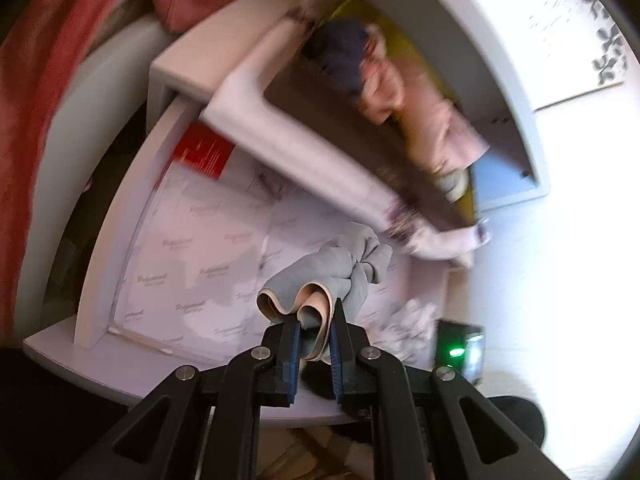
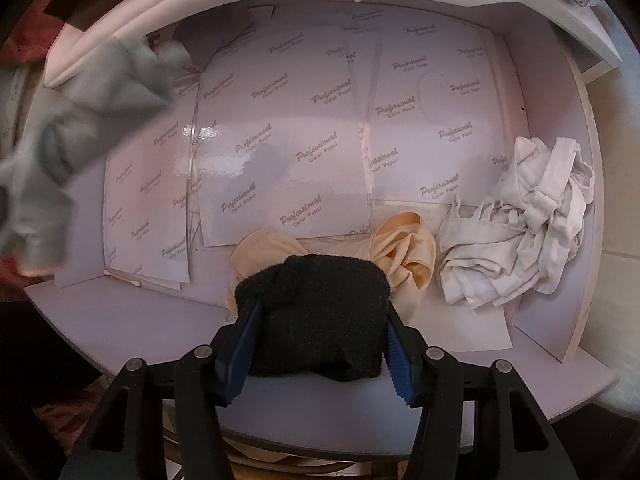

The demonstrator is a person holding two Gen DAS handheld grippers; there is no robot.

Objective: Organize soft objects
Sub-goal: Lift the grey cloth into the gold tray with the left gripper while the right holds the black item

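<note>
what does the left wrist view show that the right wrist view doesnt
Only the left wrist view: the left tool shut on a grey garment with a beige band, a red sheet and a lit green device.
Only the right wrist view: the right tool shut on a black sock, with beige cloth behind it.
Both: the drawer lined with printed paper, the grey garment and the white pile.

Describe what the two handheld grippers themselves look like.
Both the left gripper and the right gripper are black, with angular linkage arms pinned by round silver rivets. The jaws carry ribbed blue pads. No cables, markings or sleeves show.
</note>
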